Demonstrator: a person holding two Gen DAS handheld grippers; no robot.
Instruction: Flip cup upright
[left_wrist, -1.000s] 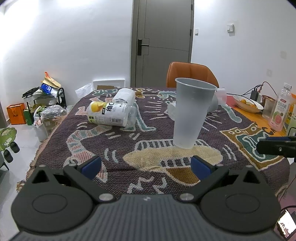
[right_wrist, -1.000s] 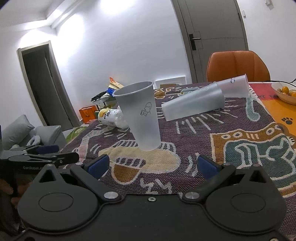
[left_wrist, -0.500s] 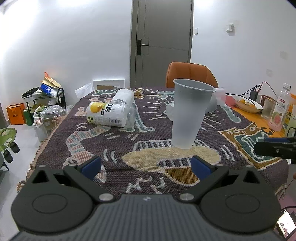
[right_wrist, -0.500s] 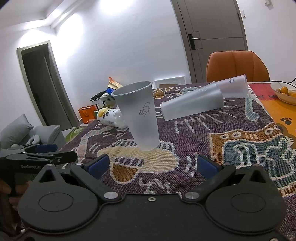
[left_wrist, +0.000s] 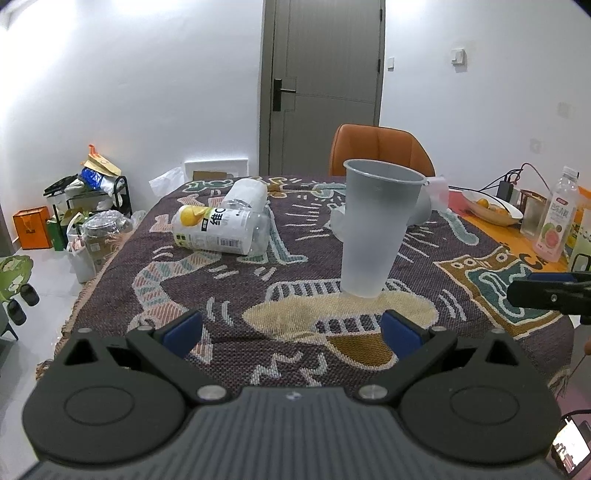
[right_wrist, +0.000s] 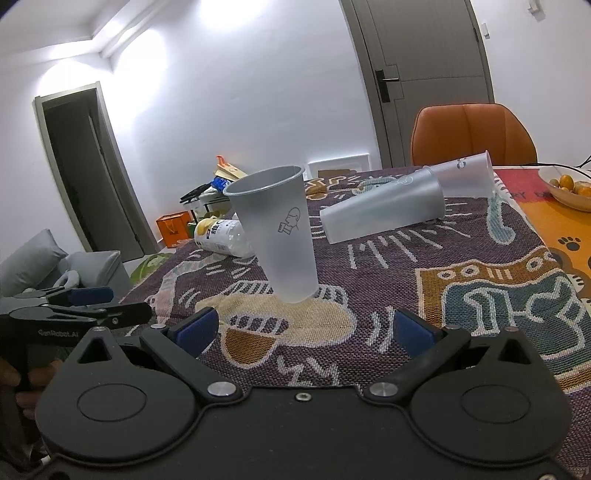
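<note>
A frosted grey plastic cup (left_wrist: 373, 229) stands upright, mouth up, on the patterned tablecloth (left_wrist: 258, 280); it also shows in the right wrist view (right_wrist: 280, 232). Two more frosted cups lie on their sides behind it (right_wrist: 384, 214) (right_wrist: 465, 175). My left gripper (left_wrist: 291, 328) is open and empty, a short way in front of the upright cup. My right gripper (right_wrist: 303, 330) is open and empty, also short of the cup. Each gripper shows in the other's view: the right one (left_wrist: 546, 291), the left one (right_wrist: 74, 314).
A clear drink bottle with a yellow label (left_wrist: 221, 229) lies on its side at the back left. A fruit bowl (left_wrist: 491, 208), a pink-label bottle (left_wrist: 554, 221) and cables stand at the right. An orange chair (left_wrist: 380, 151) is behind the table. Clutter sits on the floor at the left (left_wrist: 85, 206).
Both grippers have drawn back slightly from the upright cup, which stays standing where it was. Both stay open.
</note>
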